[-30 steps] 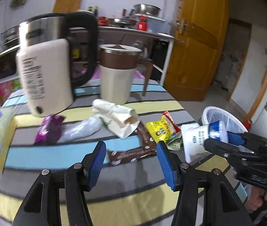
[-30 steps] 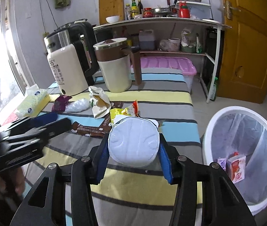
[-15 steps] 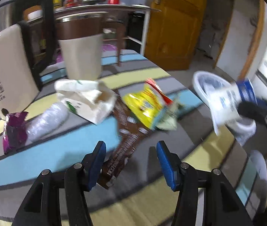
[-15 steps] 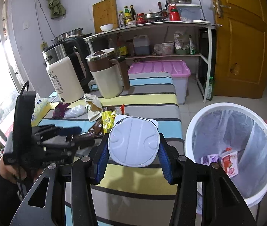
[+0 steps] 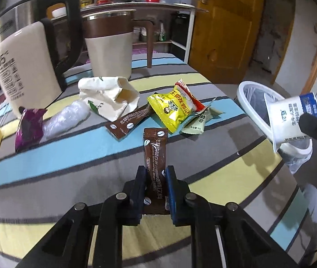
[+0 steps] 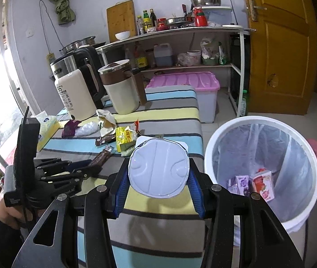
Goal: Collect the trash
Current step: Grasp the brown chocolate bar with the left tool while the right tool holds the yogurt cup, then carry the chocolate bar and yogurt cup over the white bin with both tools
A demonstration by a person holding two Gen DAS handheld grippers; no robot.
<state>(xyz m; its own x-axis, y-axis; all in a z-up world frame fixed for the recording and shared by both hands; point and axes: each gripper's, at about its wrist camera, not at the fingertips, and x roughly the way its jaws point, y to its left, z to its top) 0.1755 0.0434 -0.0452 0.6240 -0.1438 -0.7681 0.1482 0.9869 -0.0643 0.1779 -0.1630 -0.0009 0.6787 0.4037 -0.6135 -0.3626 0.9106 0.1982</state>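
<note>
The left gripper (image 5: 156, 186) has just closed its fingers (image 5: 141, 185) on a brown coffee sachet (image 5: 155, 167), whose upper end sticks out ahead of the tips over the striped bench (image 5: 91, 169). Just beyond that end lies a second brown sachet (image 5: 127, 124), and past it a yellow snack packet (image 5: 173, 111) with a pale green packet (image 5: 197, 122) touching its right edge. To the left of the fingers, further out, are a crumpled white paper bag (image 5: 107, 98), a clear plastic wrap (image 5: 66, 118) and a purple wrapper (image 5: 30, 127); behind these stand a cream kettle (image 5: 26, 67) and a brown-and-cream jug (image 5: 109, 42). The right gripper (image 6: 159, 174) holds a white yogurt cup (image 6: 159, 167) between its blue fingers (image 6: 195, 192), which stand wide against the cup's sides, its foil-lidded end facing the camera. To the right of those fingers, on the floor, stands a white trash bin (image 6: 212, 156) lined with a clear bag, with small cartons (image 6: 251, 184) at its bottom. The cup is over the bench edge, just left of the bin's rim.
</note>
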